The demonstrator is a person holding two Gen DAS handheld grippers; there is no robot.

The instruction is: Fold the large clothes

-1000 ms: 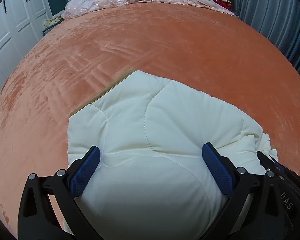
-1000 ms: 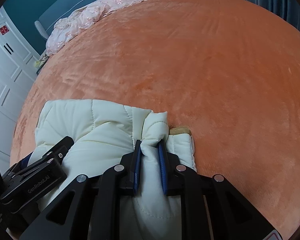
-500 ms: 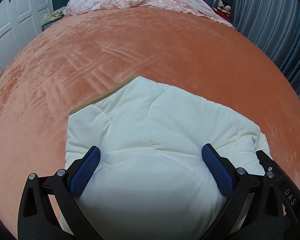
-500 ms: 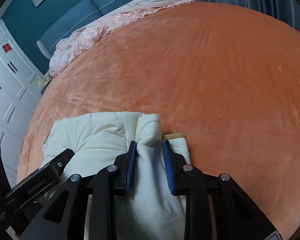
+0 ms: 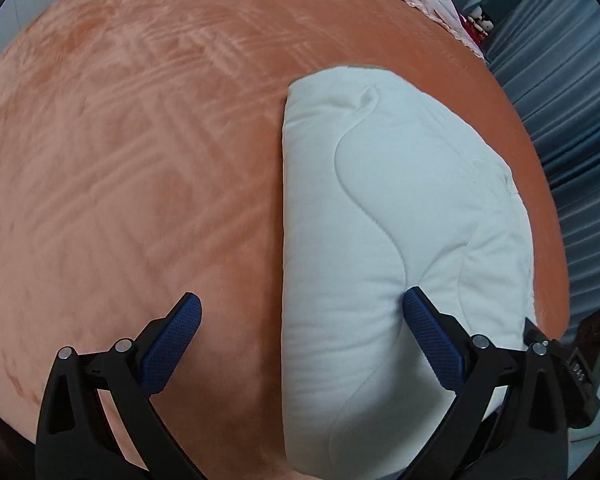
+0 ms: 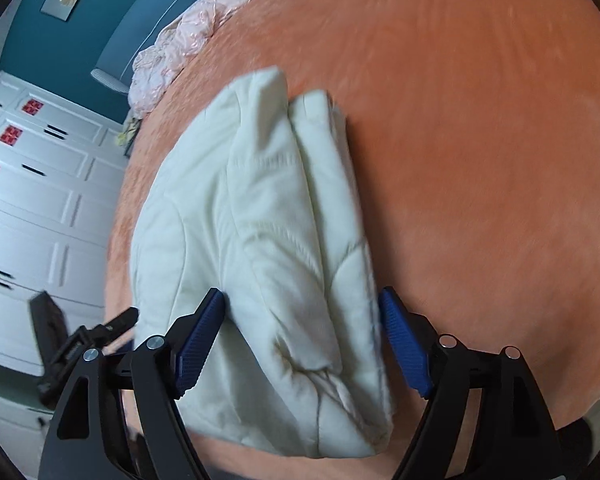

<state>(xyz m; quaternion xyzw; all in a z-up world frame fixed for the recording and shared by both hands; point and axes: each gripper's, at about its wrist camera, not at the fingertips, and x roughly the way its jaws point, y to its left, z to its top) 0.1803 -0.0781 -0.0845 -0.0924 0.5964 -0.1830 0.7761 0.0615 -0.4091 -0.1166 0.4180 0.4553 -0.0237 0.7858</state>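
Note:
A folded cream quilted garment (image 5: 400,200) lies on the orange bedspread (image 5: 140,160). My left gripper (image 5: 300,300) is open over the garment's left edge: its left finger hangs over bare bedspread, its right finger rests against the padded top. In the right wrist view the same garment (image 6: 260,220) shows its stacked folds. My right gripper (image 6: 300,298) is opening, its jaws wide on either side of the bundle's near end, and the pads do not press on it. The left gripper's (image 6: 84,340) body shows at the lower left there, the right gripper's (image 5: 572,360) at the lower right of the left wrist view.
A pink lace cover (image 6: 192,28) is bunched at the head of the bed below a teal headboard (image 6: 148,12). White wardrobe doors (image 6: 28,200) stand along one side, blue-grey curtains (image 5: 572,120) along the other. The bedspread (image 6: 480,160) stretches wide beyond the garment.
My right gripper has let go of the pinched fold and spread its jaws wide. My left gripper has slid left and rolled, so its left finger is now off the garment.

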